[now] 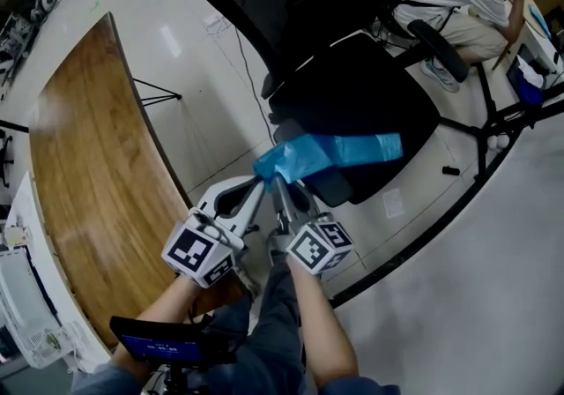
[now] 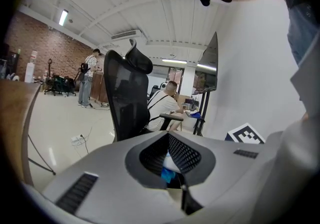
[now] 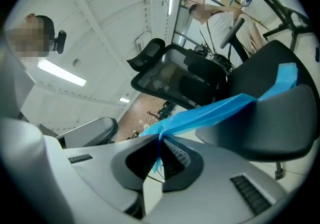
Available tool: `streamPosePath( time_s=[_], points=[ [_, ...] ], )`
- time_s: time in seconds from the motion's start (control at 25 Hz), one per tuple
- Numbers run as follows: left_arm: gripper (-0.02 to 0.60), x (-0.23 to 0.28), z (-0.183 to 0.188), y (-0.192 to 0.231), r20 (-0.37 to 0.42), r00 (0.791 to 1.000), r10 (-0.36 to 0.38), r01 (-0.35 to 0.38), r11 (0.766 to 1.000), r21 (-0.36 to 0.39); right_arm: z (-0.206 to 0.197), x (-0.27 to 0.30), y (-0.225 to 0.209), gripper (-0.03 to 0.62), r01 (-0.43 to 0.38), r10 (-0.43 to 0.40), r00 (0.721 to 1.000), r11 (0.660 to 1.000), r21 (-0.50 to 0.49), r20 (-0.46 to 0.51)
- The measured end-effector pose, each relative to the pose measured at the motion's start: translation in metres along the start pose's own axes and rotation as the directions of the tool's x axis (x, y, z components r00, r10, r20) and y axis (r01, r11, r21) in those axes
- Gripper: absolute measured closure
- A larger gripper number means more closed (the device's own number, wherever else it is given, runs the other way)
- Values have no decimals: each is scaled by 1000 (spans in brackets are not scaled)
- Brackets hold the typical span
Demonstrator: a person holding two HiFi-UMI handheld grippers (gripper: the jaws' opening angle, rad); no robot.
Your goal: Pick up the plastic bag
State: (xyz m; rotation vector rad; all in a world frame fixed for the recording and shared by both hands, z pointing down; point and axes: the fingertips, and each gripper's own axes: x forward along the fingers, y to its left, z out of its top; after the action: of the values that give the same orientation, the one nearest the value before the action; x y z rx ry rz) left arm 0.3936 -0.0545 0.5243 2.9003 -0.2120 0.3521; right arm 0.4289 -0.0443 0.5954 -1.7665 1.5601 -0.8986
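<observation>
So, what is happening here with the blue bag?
A person holds tongs in each hand. Both the left tongs and the right tongs are shut on one end of a blue plastic bag. The rest of the bag stretches out over the seat of a black office chair.

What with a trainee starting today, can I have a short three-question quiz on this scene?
1. Multiple choice: in the head view, the bag stretches over which thing? A a wooden table; B a black chair; C a white shelf.
2. True or false: the right gripper is open and empty.
3. Fill in: the bag's colour is ___.
Key: 1 B. 2 False: its jaws are shut on the bag. 3 Blue.
</observation>
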Motion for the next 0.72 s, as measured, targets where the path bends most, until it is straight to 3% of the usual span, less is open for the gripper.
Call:
streamPosePath(
  time_s=[0.28, 0.72],
  points=[
    [575, -22, 31, 4, 47, 999, 20, -21, 1000, 14, 24, 1, 46, 590, -31, 32, 999, 998, -64, 21],
    [575, -77, 68, 1, 119, 992, 38, -44, 998, 49, 30, -9, 120, 591, -79, 85, 996, 987, -141, 37]
  ],
)
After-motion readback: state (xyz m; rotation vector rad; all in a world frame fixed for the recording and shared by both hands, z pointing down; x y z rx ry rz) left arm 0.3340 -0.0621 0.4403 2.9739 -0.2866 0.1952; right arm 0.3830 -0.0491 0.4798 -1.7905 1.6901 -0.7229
